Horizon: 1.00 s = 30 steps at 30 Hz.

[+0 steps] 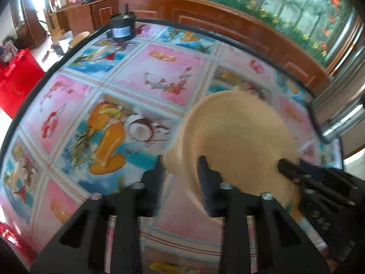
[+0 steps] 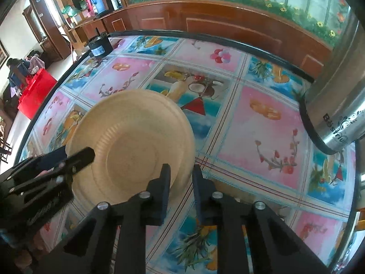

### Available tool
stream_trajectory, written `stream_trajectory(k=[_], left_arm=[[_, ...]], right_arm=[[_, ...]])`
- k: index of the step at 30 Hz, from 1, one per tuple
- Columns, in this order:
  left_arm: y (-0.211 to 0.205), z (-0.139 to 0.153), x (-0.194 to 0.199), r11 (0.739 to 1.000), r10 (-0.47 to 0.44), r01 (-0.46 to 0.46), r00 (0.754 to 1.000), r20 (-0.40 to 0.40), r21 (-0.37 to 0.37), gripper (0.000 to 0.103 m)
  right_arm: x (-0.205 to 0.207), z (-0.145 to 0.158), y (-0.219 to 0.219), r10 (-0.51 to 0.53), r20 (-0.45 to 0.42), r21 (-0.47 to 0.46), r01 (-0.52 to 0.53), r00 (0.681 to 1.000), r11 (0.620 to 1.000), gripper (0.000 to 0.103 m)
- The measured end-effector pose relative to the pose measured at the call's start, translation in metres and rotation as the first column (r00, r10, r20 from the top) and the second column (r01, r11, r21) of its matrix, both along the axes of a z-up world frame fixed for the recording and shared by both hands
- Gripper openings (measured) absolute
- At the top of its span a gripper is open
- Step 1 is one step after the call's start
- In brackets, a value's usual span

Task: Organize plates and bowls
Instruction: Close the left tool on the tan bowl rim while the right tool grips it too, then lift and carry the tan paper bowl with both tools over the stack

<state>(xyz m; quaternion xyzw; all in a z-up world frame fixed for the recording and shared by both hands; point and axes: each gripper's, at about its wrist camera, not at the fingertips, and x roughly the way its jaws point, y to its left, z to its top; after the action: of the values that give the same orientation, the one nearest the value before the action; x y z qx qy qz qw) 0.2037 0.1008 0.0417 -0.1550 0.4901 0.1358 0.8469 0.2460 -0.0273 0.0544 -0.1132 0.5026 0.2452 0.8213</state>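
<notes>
Plate [image 2: 134, 141] tilted, apparently pinched by both tongs [image 2: 181, 171].

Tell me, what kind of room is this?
Probably a home dining or living room: a fruit-print tablecloth covers the table, carved wooden cabinets line the wall, and bottles sit on a sideboard.

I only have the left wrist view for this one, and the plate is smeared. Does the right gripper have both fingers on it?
Observer: Yes. In the right wrist view the right gripper has a finger on each side of the plate rim, closed on it.
Reviewer: What sort of plate is it?
Observer: Beige, with fine ribs running around its sloped wall; it looks disposable.
Reviewer: Anything on the shiny container at the right?
Observer: The steel container carries dark lettering and a scroll ornament near its lower end.
</notes>
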Motion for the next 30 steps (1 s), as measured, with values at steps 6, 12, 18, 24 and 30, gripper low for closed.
stream_trajectory(k=[6,12,18,24,30], left_arm=[[0.002,-0.001,-0.008,0.999,-0.005,0.005,1.0,0.002,-0.032,0.025],[-0.002,0.005,-0.031,0.999,-0.019,0.019,1.0,0.014,-0.045,0.025],[-0.008,0.014,-0.064,0.998,-0.037,0.039,0.999,0.029,-0.048,0.025],[-0.016,0.024,-0.109,0.998,-0.056,0.058,0.996,0.064,-0.025,0.025],[-0.019,0.04,-0.152,0.998,-0.064,0.065,0.992,0.109,-0.006,0.025]], right_arm=[[-0.009,0.004,-0.006,0.003,-0.011,0.027,-0.003,1.0,1.0,0.018],[-0.03,0.012,-0.013,0.002,-0.014,0.046,-0.002,1.0,0.999,0.018],[-0.06,0.016,-0.022,-0.007,-0.017,0.055,0.008,1.0,0.998,0.018],[-0.104,0.019,-0.026,-0.021,0.005,0.045,0.021,1.0,0.999,0.019],[-0.146,0.031,-0.03,-0.033,0.031,0.058,0.031,0.999,0.998,0.02]])
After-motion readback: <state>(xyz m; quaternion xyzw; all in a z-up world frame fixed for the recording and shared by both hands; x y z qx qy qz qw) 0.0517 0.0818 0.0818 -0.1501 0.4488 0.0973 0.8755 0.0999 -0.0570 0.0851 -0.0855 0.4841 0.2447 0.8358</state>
